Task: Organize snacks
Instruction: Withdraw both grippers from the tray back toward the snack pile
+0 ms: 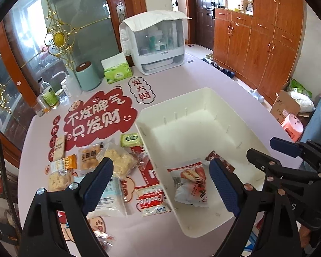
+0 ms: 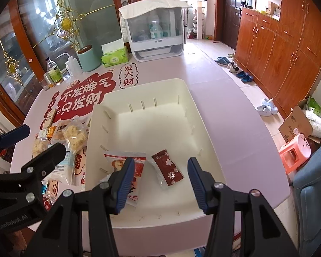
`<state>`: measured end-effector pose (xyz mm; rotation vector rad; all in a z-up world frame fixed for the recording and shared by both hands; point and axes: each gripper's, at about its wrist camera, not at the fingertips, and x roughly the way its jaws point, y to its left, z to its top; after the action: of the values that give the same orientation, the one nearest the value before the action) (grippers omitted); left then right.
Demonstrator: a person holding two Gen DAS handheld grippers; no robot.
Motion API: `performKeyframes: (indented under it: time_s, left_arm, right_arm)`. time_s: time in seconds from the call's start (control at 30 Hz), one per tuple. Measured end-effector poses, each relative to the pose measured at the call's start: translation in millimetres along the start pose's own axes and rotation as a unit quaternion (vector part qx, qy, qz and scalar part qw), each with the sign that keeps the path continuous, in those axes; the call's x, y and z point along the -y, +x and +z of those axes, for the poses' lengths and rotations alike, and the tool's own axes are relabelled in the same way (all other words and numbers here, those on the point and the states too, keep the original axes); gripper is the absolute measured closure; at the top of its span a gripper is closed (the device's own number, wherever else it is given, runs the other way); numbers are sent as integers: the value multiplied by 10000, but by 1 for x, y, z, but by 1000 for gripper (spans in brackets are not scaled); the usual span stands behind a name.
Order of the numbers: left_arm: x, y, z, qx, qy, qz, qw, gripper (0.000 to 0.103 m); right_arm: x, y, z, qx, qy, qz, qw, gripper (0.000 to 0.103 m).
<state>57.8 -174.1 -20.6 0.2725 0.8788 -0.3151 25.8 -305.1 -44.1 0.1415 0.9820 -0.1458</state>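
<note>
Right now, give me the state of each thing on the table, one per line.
Left claw: open, empty.
Right claw: open, empty.
White bin: holds two packets.
Red-and-white packet: in bin.
Dark red packet: in bin.
Cookie packet: on table, outside bin.
Tissue pack: sheet sticking up.

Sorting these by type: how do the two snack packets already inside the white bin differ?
The red-and-white packet is the larger, pale with a food photo; the dark red packet is smaller and narrower, maroon with white snowflake marks and a clear end. The first lies nearer the bin's left wall, the second toward the middle. Both are sealed and lie flat on the floor, gripped by neither claw.
</note>
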Motion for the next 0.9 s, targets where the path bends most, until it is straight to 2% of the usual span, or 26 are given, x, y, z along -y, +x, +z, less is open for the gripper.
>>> performKeyframes:
  time_s: [0.37,0.5,0.63,0.9]
  left_arm:
    - [-40,-21,-10,156,-328,163,9992,12]
    - [-65,-25,-16,-53,-645,70,9979,12]
    - [-94,-27,-26,-147,-970,149,9951,12]
    - [-151,-40,-43,-10,-1341,406,9901,12]
  right_arm:
    - [-35,-10,6,121,-287,186,9993,51]
    - [-56,-12,8,159,-458,298,9984,51]
    - [-82,-13,11,178,-680,454,9965,51]
    - [-139,-10,13,149,-1111,739,9909,51]
